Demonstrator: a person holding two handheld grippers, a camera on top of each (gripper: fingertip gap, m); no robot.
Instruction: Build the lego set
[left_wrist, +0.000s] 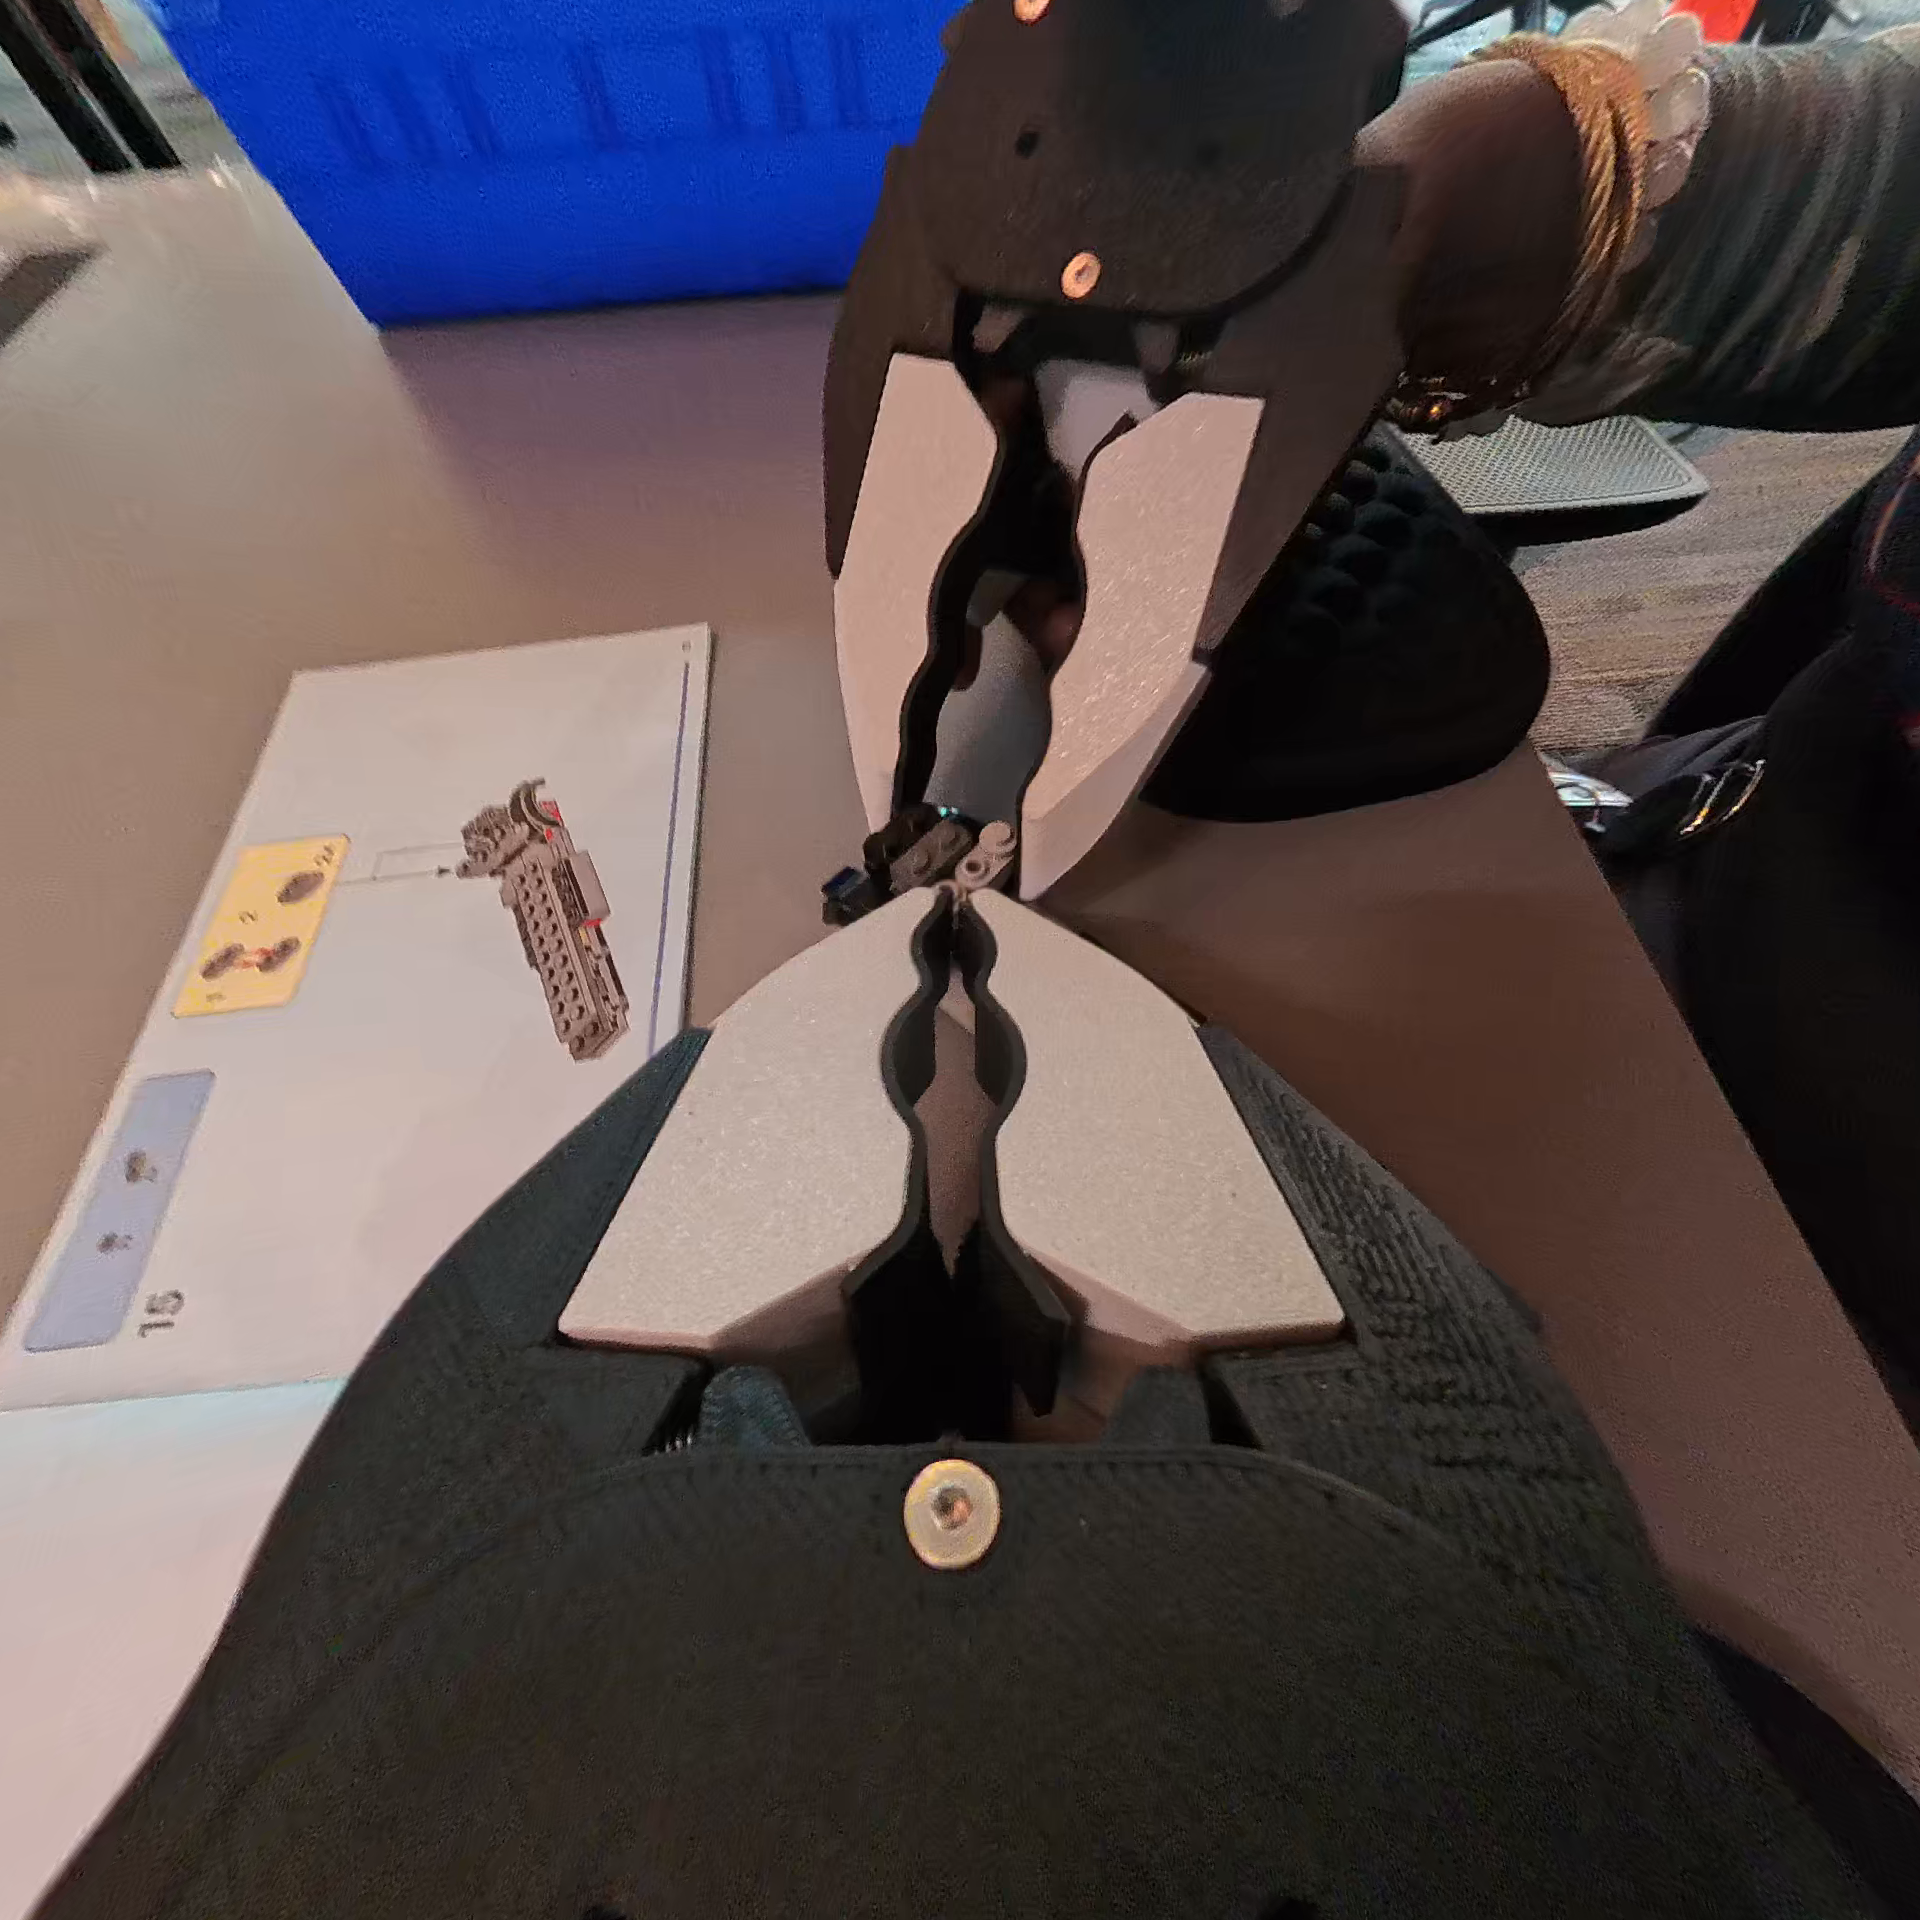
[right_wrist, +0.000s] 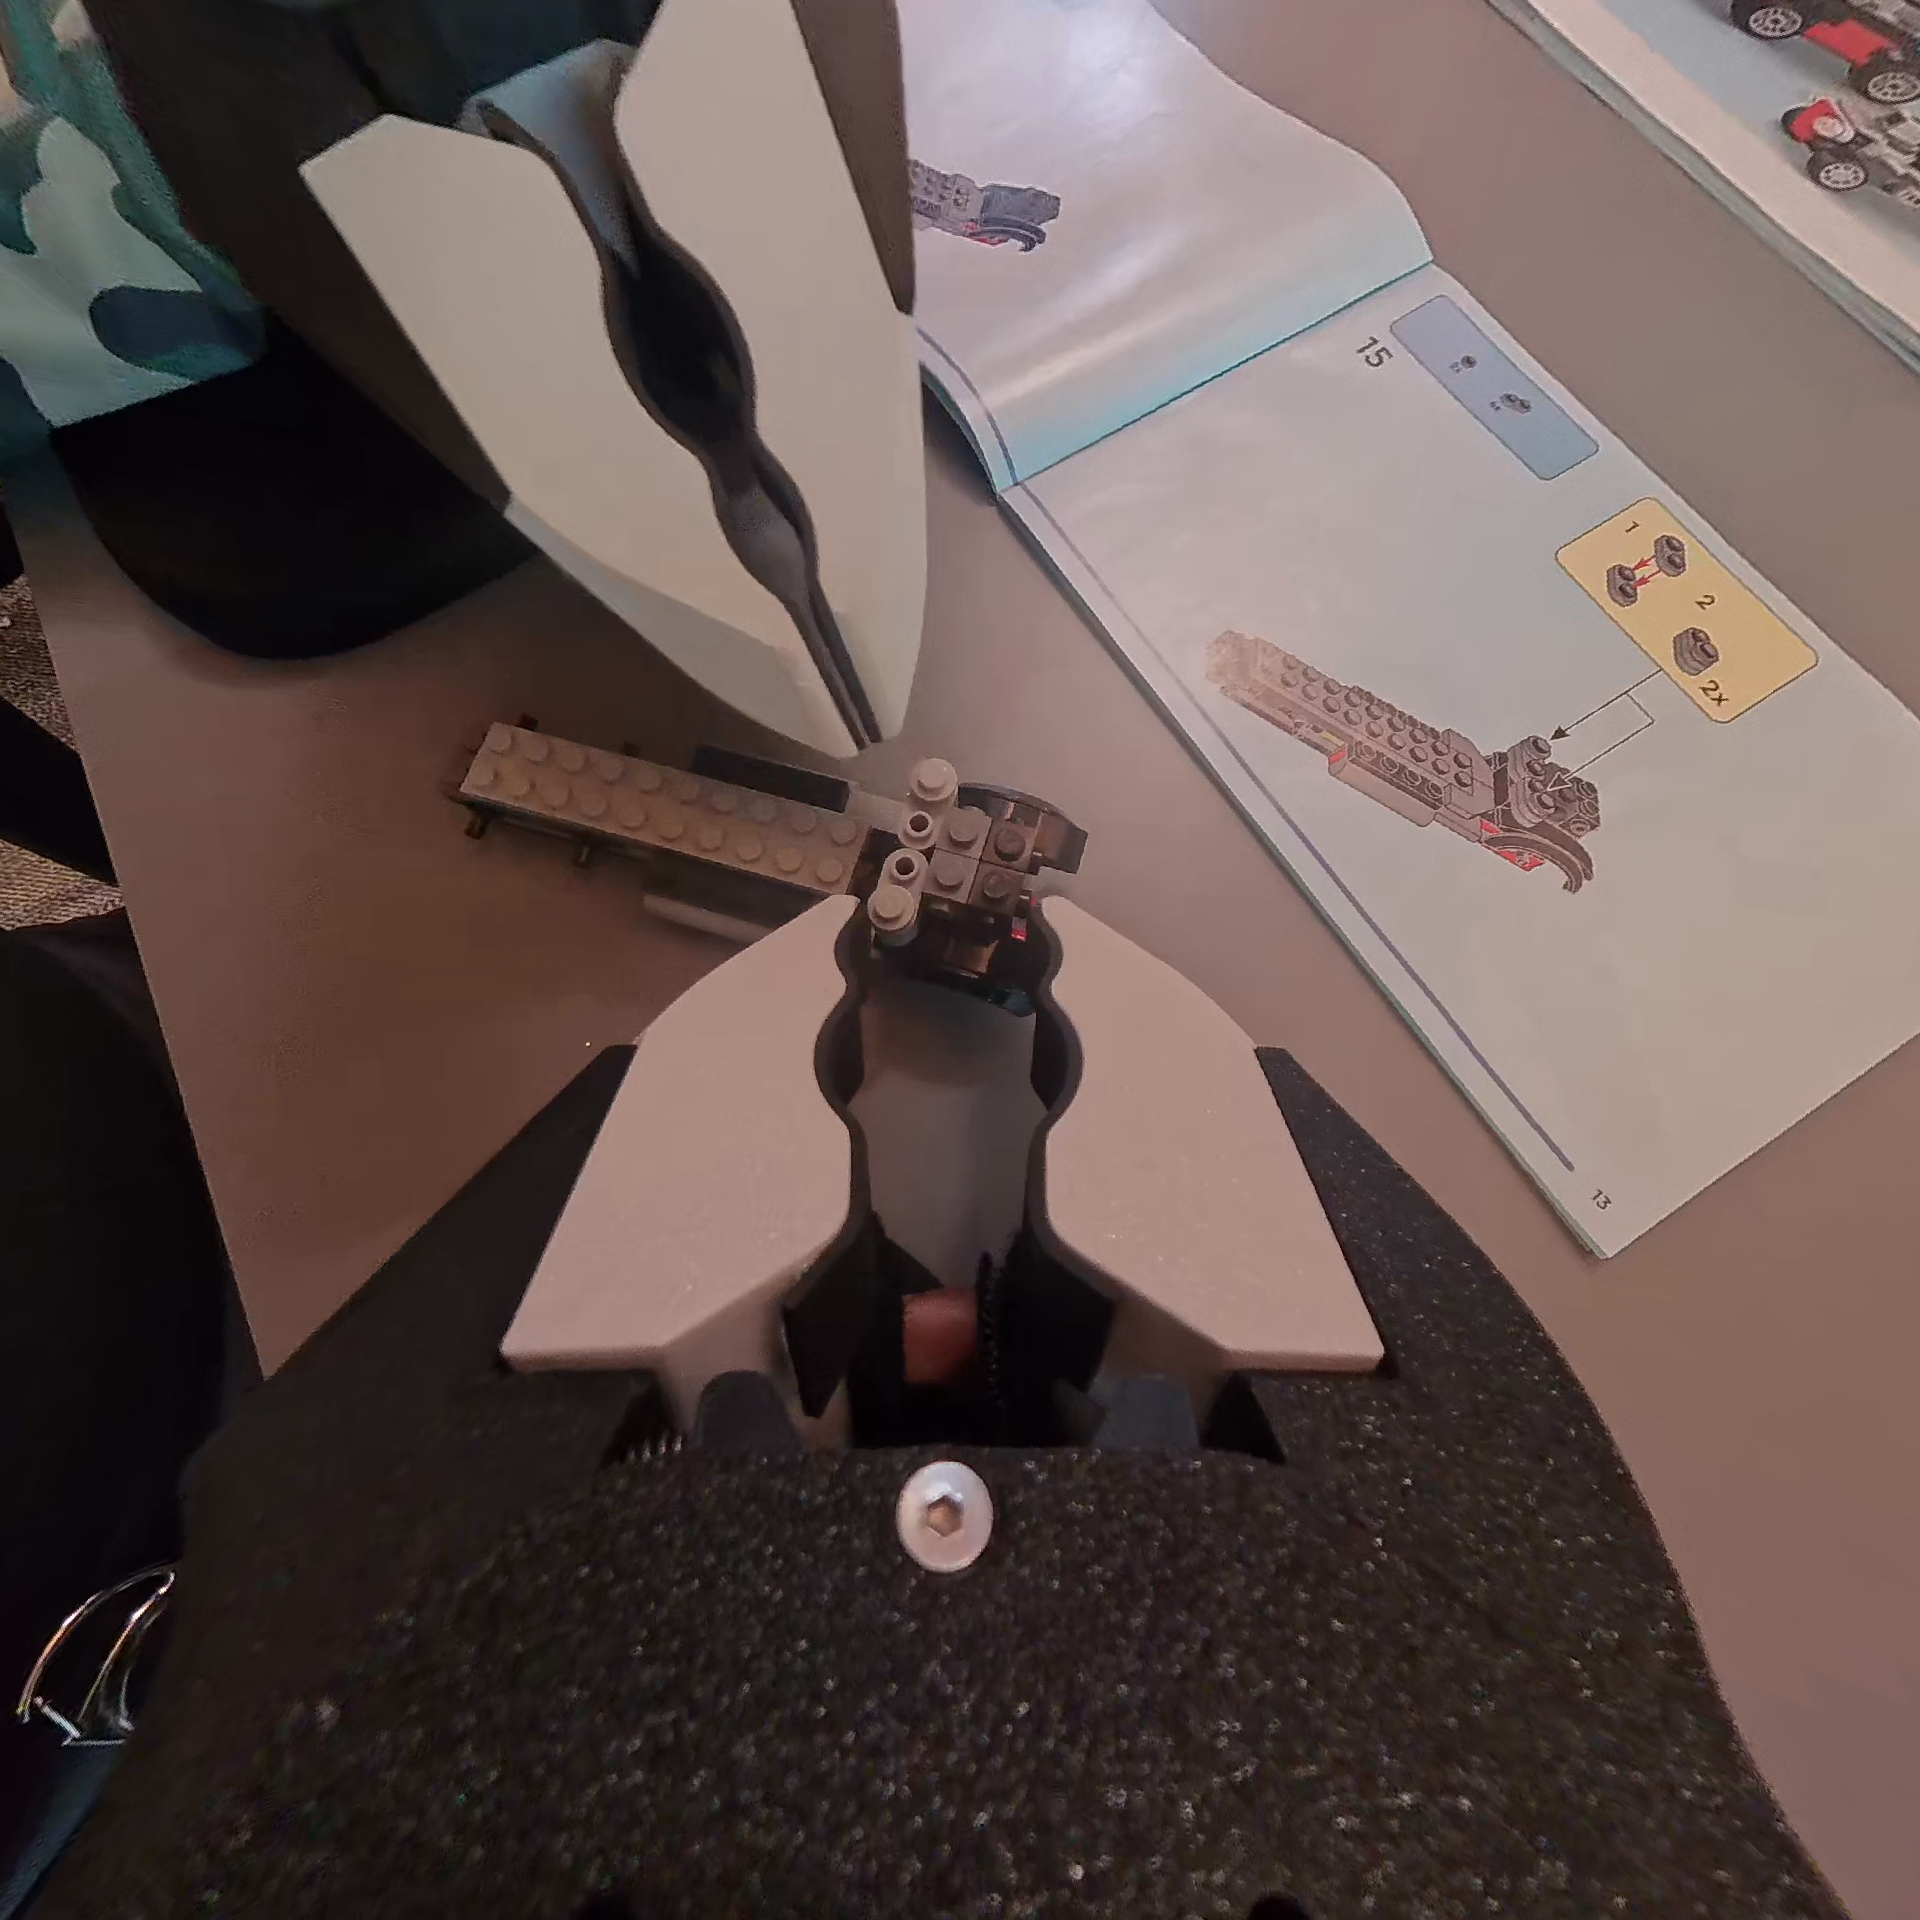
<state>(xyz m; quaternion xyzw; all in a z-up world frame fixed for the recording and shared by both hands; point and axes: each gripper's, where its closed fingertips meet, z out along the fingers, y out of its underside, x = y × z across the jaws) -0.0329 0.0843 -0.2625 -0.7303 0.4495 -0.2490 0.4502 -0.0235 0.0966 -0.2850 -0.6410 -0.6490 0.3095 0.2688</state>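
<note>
Right wrist view: right gripper (right_wrist: 951, 914) clamps the light, rigid lego model (right_wrist: 790, 831); left gripper (right_wrist: 868, 732) pinches narrowly near its studs; grip low, parts may pop off.

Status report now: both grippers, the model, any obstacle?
Left gripper shut on a small grey piece. Right gripper shut on model, dark end. Booklet beside, nothing in the way.

We seem to be in an office or lab workroom: a plain grey-brown desk (left_wrist: 312, 499) stands over speckled carpet (left_wrist: 1662, 582), and a mesh-seated office chair (left_wrist: 1558, 468) sits just past its far edge. A big blue plastic bin (left_wrist: 540, 145) stands behind the desk. An open instruction booklet (right_wrist: 1403, 831) lies flat on the desk, as at a work station.
</note>
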